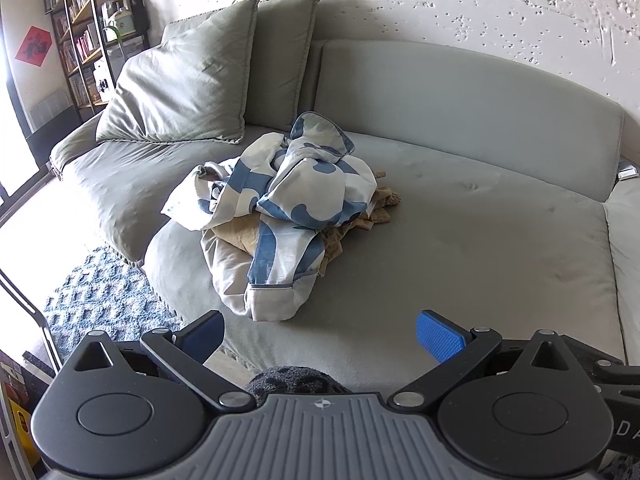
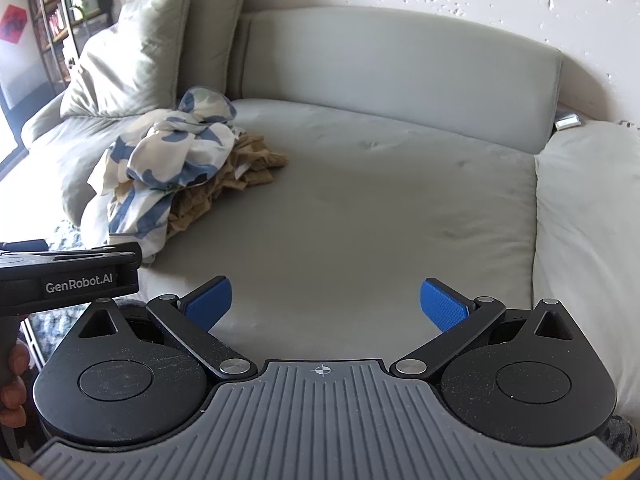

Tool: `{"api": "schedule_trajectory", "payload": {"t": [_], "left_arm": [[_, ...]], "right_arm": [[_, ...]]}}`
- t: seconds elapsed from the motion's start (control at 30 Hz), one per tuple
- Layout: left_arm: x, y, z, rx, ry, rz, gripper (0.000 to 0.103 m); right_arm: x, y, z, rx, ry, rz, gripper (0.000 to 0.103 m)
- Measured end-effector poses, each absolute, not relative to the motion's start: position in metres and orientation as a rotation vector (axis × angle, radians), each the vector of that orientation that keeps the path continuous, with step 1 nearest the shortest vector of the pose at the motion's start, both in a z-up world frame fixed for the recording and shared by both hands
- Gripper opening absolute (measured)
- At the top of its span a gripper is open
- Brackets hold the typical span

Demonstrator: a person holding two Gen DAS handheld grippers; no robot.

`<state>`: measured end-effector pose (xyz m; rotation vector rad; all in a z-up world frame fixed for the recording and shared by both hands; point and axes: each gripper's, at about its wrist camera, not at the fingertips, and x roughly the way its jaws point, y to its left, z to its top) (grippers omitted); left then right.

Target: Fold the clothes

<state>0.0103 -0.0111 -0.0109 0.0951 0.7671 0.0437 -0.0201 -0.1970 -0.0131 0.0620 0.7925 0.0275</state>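
A crumpled white garment with blue patches [image 1: 288, 200] lies in a heap on the grey sofa seat [image 1: 480, 248], on top of a tan garment [image 1: 384, 204]. The heap also shows at the left of the right wrist view: the white and blue garment [image 2: 172, 160] over the tan one [image 2: 244, 164]. My left gripper [image 1: 322, 336] is open and empty, held short of the heap's near cuff. My right gripper [image 2: 326, 304] is open and empty over the bare seat [image 2: 380, 208], to the right of the heap. The left gripper's body [image 2: 68, 276] shows at the left edge.
Two grey-green pillows [image 1: 188, 76] lean at the sofa's back left. The backrest [image 1: 460, 92] runs behind the seat. A blue patterned rug [image 1: 100, 296] lies on the floor at left. A bookshelf [image 1: 92, 28] stands far left. A lighter cushion [image 2: 588, 216] borders the seat at right.
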Motion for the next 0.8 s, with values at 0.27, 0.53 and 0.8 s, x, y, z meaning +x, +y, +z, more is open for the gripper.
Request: {"api": "schedule_trajectory", "payload": {"t": [0.27, 0.53, 0.8], "left_arm": [[0.0094, -0.0107, -0.011, 0.095, 0.767, 0.043, 0.102], [0.0103, -0.0117, -0.0098, 0.098, 0.765, 0.04, 0.102], [0.0135, -0.011, -0.0102, 0.108, 0.76, 0.039, 0.102]], "right_arm": [[-0.0206, -0.1966, -0.0153, 0.064, 0.794, 0.03, 0.103], [-0.0209, -0.1979, -0.0131, 0.058, 0.789, 0.027, 0.103], [-0.0214, -0.1978, -0.0129, 0.054, 0.787, 0.029, 0.103]]}}
